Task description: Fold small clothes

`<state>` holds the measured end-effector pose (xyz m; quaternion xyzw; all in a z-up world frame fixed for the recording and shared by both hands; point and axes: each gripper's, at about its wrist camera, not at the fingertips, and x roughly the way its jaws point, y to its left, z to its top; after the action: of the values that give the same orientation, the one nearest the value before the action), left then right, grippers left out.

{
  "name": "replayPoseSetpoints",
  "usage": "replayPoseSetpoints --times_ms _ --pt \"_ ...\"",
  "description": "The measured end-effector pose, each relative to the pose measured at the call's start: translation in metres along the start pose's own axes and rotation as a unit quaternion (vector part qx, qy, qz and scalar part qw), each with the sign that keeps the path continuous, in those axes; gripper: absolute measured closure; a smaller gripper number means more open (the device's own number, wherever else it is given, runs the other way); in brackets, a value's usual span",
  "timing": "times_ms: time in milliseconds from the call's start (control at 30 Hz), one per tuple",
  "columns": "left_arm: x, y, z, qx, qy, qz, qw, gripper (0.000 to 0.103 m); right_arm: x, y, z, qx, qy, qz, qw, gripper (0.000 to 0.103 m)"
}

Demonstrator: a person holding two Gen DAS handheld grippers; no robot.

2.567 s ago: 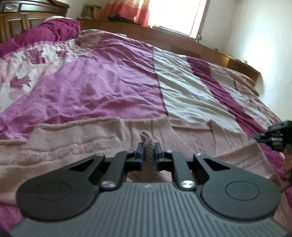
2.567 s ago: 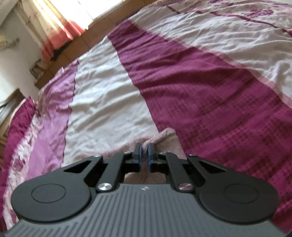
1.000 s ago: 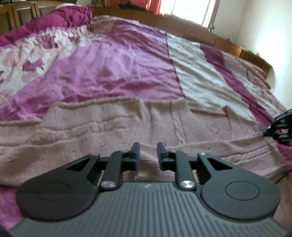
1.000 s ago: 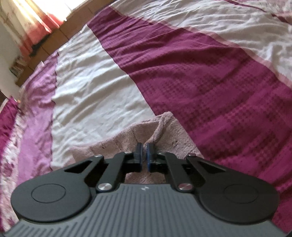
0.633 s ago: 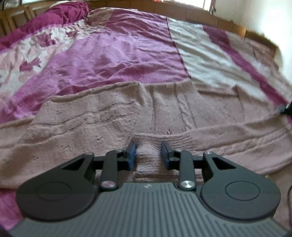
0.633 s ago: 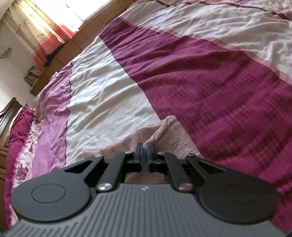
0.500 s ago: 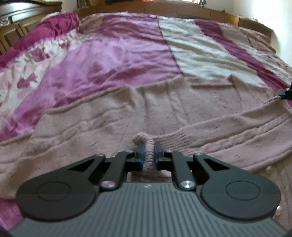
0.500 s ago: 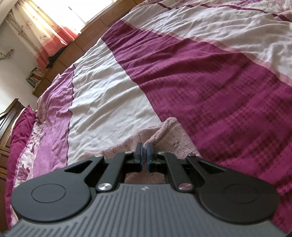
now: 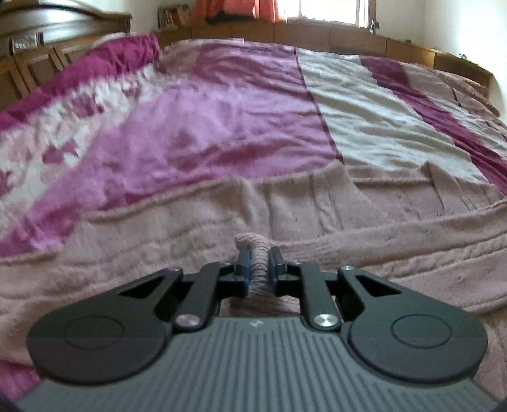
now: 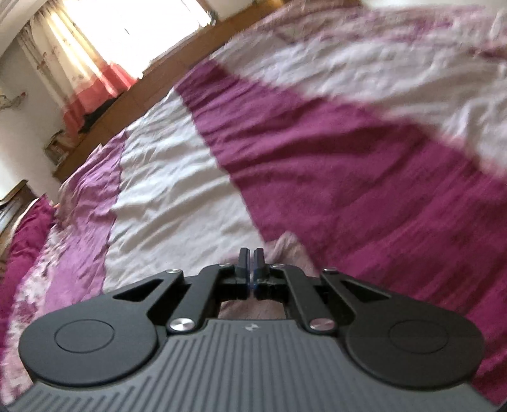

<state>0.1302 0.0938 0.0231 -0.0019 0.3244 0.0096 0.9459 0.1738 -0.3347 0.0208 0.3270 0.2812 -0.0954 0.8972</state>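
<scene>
My left gripper (image 9: 259, 253) has a bunched fold of the dusty-pink knitted sweater (image 9: 196, 234) pinched between its fingers (image 9: 243, 260). The jaws are easing apart right now, yet the knit still fills the gap and both pads press on it. A little roll of fabric pokes up just beyond the tips. The rest of the sweater lies spread wide across the bed (image 9: 221, 126), running from one side of my left view to the other, with a long ribbed band crossing off to the right.

Over on my right gripper (image 10: 251, 253), the fingers are drawn tight together, only a sliver between them. Pink knit sits under and just past the tips (image 10: 286, 250), but this view is blurred and I can't tell whether any of it is caught between the pads.

The bed's cover runs in magenta and cream stripes, with a floral patch at the left. Wooden boards (image 9: 332, 33) line the far edge under the window (image 9: 329, 9), beside a coral curtain (image 10: 95, 76).
</scene>
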Motion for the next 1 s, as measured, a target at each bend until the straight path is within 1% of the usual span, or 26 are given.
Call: replayPoseSetpoints --times_ms 67,100,133,167,233,300,333,400,500,633,700,767,833,900,1000 --pt "-0.006 0.007 0.001 -0.007 -0.002 -0.002 1.0000 0.071 -0.003 0.000 -0.003 -0.011 0.000 0.006 1.000 0.101" --pt "-0.010 0.011 0.001 -0.013 -0.005 0.000 0.9999 0.067 -0.008 0.001 -0.003 -0.020 -0.004 0.008 1.000 0.101" --pt "-0.015 0.017 0.001 -0.022 -0.008 0.002 0.9997 0.059 -0.011 0.002 -0.004 -0.028 -0.004 0.010 1.000 0.101" --pt "-0.019 0.021 0.001 -0.027 -0.011 0.001 0.9996 0.056 -0.016 0.004 -0.005 -0.040 0.001 0.017 0.999 0.101" --pt "-0.029 0.031 -0.001 -0.037 -0.009 -0.002 0.9993 0.056 -0.024 0.009 -0.008 -0.061 0.011 0.027 0.998 0.096" --pt "-0.036 0.037 -0.004 -0.042 -0.002 -0.008 0.9991 0.056 -0.034 0.015 -0.015 -0.095 0.026 0.032 0.995 0.086" --pt "-0.041 0.039 -0.006 -0.043 0.001 -0.014 0.9990 0.056 -0.039 0.017 -0.019 -0.113 0.031 0.034 0.993 0.083" --pt "-0.049 0.039 -0.011 -0.042 0.004 -0.032 0.9986 0.056 -0.050 0.021 -0.031 -0.147 0.043 0.031 0.988 0.073" --pt "-0.056 0.030 -0.017 -0.028 0.012 -0.050 0.9983 0.056 -0.064 0.019 -0.051 -0.180 0.060 0.027 0.982 0.067" --pt "-0.061 0.013 -0.019 -0.025 0.013 -0.083 0.9962 0.056 -0.078 0.012 -0.074 -0.211 0.057 0.015 0.976 0.067" --pt "-0.062 0.003 -0.019 -0.023 0.007 -0.087 0.9960 0.056 -0.082 0.008 -0.082 -0.222 0.053 0.013 0.974 0.067" --pt "-0.060 -0.009 -0.019 -0.006 0.001 -0.087 0.9962 0.056 -0.084 0.006 -0.085 -0.224 0.050 0.010 0.973 0.066" --pt "-0.054 -0.017 -0.018 0.005 0.000 -0.080 0.9968 0.056 -0.089 0.007 -0.089 -0.226 0.046 0.004 0.973 0.066" --pt "-0.045 -0.019 -0.018 0.003 0.003 -0.065 0.9979 0.056 -0.095 0.008 -0.090 -0.228 0.041 0.000 0.973 0.066" --pt "-0.031 -0.013 -0.020 -0.013 0.030 -0.035 0.9989 0.056 -0.101 0.002 -0.092 -0.230 0.038 -0.002 0.972 0.066"
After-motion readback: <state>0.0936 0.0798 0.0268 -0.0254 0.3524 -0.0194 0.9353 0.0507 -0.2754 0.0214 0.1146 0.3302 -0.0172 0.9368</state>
